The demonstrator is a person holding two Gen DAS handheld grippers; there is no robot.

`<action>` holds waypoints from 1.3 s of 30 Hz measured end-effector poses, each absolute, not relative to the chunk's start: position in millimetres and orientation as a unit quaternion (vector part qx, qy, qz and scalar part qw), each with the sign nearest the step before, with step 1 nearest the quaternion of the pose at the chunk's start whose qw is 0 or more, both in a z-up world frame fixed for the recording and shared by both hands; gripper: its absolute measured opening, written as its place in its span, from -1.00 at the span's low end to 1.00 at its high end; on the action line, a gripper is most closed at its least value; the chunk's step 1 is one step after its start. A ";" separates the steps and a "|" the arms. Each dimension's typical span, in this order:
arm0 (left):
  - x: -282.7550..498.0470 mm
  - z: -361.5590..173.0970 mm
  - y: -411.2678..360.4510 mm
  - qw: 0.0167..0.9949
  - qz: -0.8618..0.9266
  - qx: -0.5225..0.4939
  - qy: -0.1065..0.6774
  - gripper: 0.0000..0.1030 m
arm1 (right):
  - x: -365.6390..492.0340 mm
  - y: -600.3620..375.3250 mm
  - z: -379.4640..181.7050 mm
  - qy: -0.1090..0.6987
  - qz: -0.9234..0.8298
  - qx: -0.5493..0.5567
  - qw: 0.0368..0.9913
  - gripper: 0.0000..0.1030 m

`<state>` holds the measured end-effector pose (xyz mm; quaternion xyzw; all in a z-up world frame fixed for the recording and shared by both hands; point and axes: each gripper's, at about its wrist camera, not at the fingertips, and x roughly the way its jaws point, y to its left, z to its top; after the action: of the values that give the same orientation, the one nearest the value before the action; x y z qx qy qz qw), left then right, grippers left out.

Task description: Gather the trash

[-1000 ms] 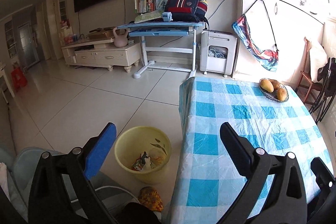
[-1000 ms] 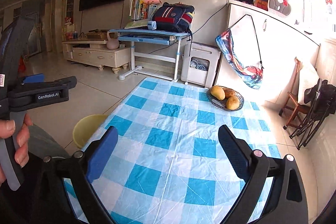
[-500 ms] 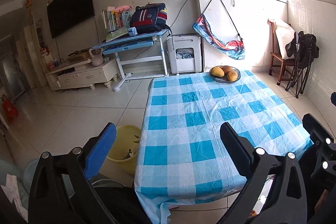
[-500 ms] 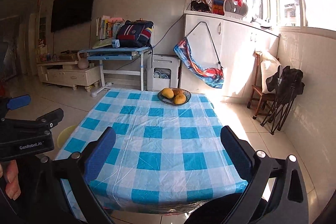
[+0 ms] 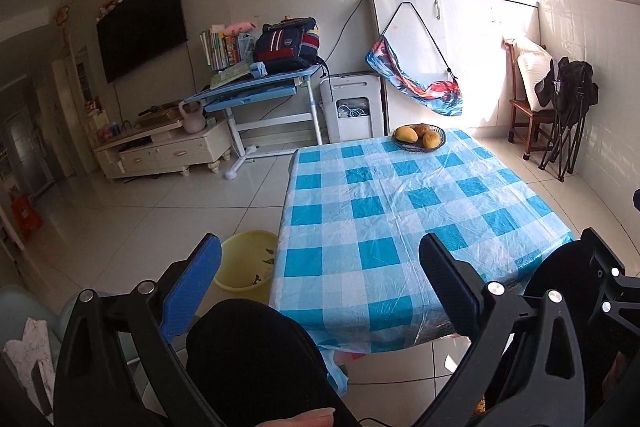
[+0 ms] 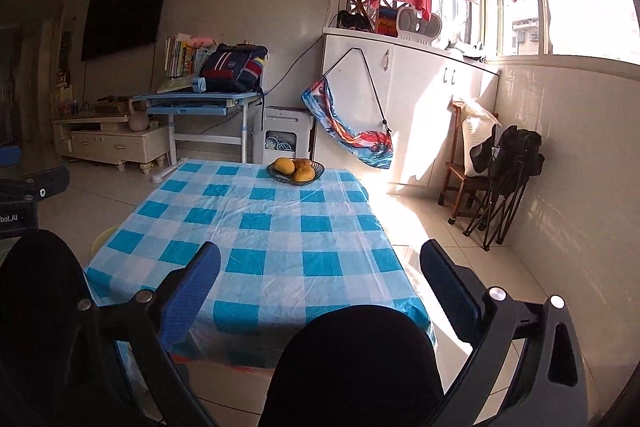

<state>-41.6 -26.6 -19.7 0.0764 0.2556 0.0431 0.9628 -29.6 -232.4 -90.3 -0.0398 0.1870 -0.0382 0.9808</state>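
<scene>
- The left hand-held gripper (image 5: 320, 263) hung above the near edge of the counter (image 5: 400, 227), its two fingers spread wide apart with nothing between them.
- The right hand-held gripper (image 6: 320, 269) was likewise held back from the counter's near edge, fingers wide apart and empty.
- The counter carried a blue-and-white checked cloth; a dark bowl of fruit (image 5: 420, 138) sat at its far end, around 12 o'clock in the left wrist view.
- A yellow bin (image 5: 248, 263) stood on the tiled floor just beside the counter's left side, at about 10 o'clock from the left gripper's fingers; a few scraps showed inside it, too small to identify.
- In the right wrist view only a sliver of the bin's rim (image 6: 102, 241) showed past the cloth's left edge.
- A knee in dark fabric (image 5: 256, 359) filled the lower centre of the left wrist view.
</scene>
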 end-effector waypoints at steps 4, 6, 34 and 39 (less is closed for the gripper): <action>-56.1 -14.5 -32.3 0.966 0.042 0.079 0.244 0.86 | -34.7 -230.9 -93.8 0.178 -0.039 -0.046 0.982 0.86; -61.8 -11.0 -34.9 0.967 0.039 0.079 0.241 0.86 | -35.4 -234.8 -94.6 0.176 -0.040 -0.038 0.983 0.86; -85.5 -5.4 -57.3 0.975 0.005 0.089 0.204 0.87 | -42.2 -241.3 -97.0 0.165 -0.057 -0.050 0.983 0.86; -85.6 1.4 -54.5 0.976 0.008 0.080 0.203 0.86 | -40.0 -240.1 -98.3 0.171 -0.056 -0.054 0.982 0.86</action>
<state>-85.6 -54.5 1.4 0.0801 0.2031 0.0075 0.9759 -40.0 -240.1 -98.3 -0.0536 0.1709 -0.0558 0.9822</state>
